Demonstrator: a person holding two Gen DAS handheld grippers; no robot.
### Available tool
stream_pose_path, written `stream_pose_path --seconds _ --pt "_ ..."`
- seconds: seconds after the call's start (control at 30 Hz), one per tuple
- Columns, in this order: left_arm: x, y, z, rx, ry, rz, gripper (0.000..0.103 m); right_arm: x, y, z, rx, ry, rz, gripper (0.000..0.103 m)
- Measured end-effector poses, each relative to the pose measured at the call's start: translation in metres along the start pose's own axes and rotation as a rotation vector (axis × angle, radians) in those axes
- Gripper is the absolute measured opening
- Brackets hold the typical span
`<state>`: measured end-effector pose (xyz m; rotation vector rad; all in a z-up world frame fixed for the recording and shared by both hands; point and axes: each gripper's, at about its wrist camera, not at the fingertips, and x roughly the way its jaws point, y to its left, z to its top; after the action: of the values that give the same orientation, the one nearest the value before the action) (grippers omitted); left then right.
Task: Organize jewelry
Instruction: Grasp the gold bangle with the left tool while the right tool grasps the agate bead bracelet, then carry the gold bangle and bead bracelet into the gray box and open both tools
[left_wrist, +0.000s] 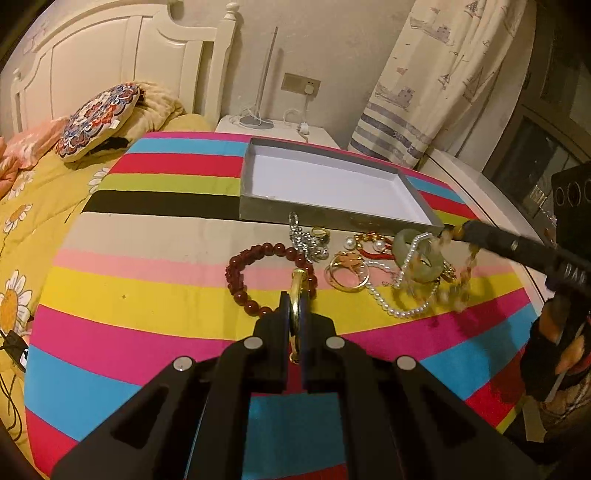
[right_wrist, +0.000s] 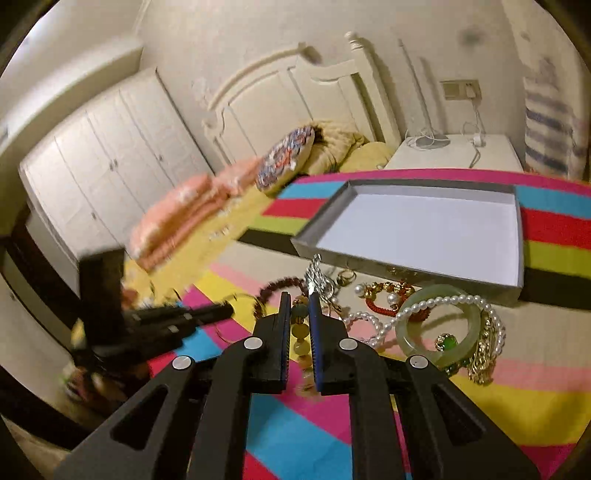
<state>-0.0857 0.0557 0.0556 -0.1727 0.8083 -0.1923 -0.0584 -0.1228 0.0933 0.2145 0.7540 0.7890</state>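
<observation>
Your left gripper (left_wrist: 295, 299) clamped on a gold bangle (left_wrist: 295, 291), its lower part hidden by the jaws, your right gripper (right_wrist: 298, 299) closed on a blurred yellow bead string (right_wrist: 300, 332), other jewelry beside the grey tray (left_wrist: 332, 216), on the striped cloth (left_wrist: 147, 280)

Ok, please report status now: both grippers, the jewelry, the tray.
Left gripper shut on gold bangle. Right gripper shut on amber bead strand. Grey tray holds nothing, nothing blocking.

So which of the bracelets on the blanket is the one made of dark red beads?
The dark red bead bracelet, lying leftmost in the pile; the jade bangle is a smooth pale green ring.
</observation>
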Motion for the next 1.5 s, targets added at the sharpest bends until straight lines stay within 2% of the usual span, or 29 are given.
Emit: stream_pose_path --seconds 0.17,0.43,0.67,0.97,1.2,1.5 --pt "-0.003 -0.004 -0.001 0.003 -0.001 -0.006 0.004 -0.011 -0.017 -0.002 0.05 -0.013 -0.043 0.012" --pt "-0.01 -0.013 0.004 0.027 -0.015 -0.018 0.004 -0.026 -0.017 -0.003 0.031 -0.043 -0.069 0.012" --pt "-0.002 -0.024 0.017 0.06 -0.008 -0.021 0.004 -0.016 -0.025 -0.002 0.027 -0.026 -0.091 0.012" --pt "0.03 -0.045 0.065 0.109 -0.009 -0.046 0.004 -0.003 -0.038 0.027 -0.002 -0.05 -0.145 0.012" --pt "0.06 -0.054 0.105 0.142 -0.006 -0.027 0.004 0.012 -0.047 0.057 -0.036 -0.062 -0.185 0.012" --pt "0.113 -0.055 0.152 0.123 0.024 -0.011 0.004 0.059 -0.078 0.09 0.005 -0.026 -0.215 0.012"
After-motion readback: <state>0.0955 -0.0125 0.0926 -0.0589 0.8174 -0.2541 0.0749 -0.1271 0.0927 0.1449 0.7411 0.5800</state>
